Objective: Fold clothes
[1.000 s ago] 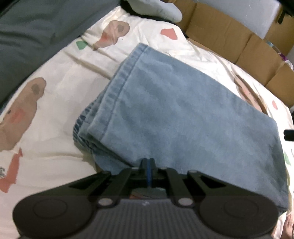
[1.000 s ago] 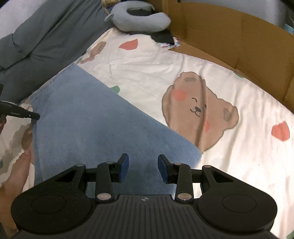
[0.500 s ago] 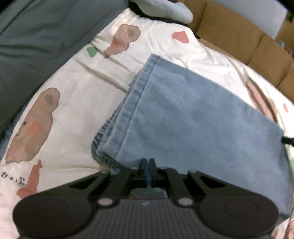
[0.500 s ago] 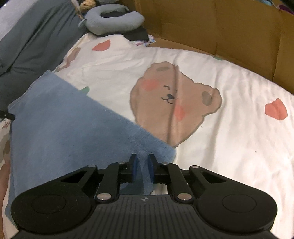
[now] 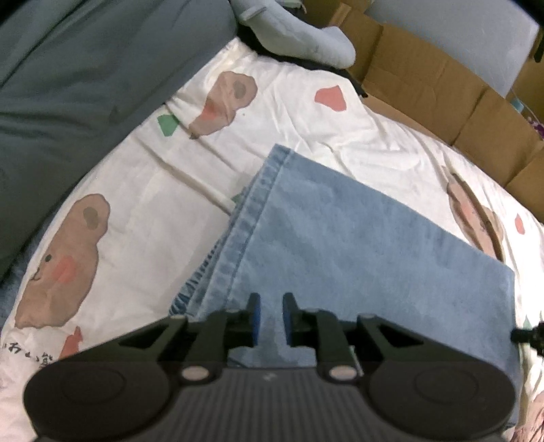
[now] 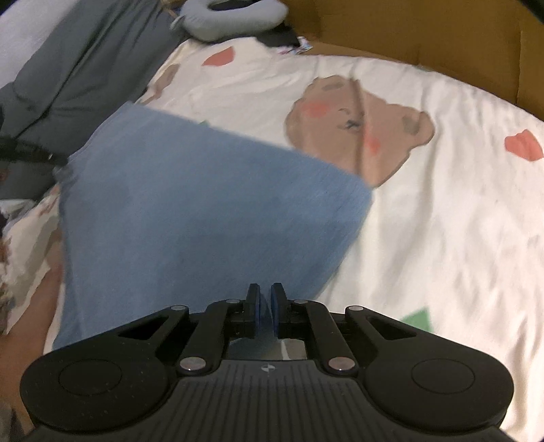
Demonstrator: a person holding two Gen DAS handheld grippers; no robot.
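The folded jeans [image 5: 357, 244] lie flat on a bed, on a white sheet [image 5: 142, 190] printed with brown bears and small red and green shapes. They are light blue denim, doubled over so that a stitched hem runs along their far-left edge, with more denim layers showing beneath that hem.

The left claw [image 5: 271, 314] sits over the near edge of the jeans with its fingers parted by a narrow gap — denim shows between the blue pads, and the pads do not press on it. The right claw [image 6: 266, 307] is at the jeans' [image 6: 190, 210] near right corner, its fingers drawn almost together on a fold of the cloth; the denim runs up from the pads into the wider panel, and this view is blurred.

Beyond the jeans, at the far left of the sheet, lies a dark grey blanket [image 5: 74, 78]. A pale grey neck pillow [image 6: 234, 15] rests past the far end of the jeans, by the head of the sheet. Brown cardboard [image 5: 438, 91] stands along the far-right side of the bed. At the left of the jeans in the right wrist view, the thin black tip of the other tool shows near the denim edge, and a part of a hand [image 6: 30, 326] lies on the sheet beside the jeans.
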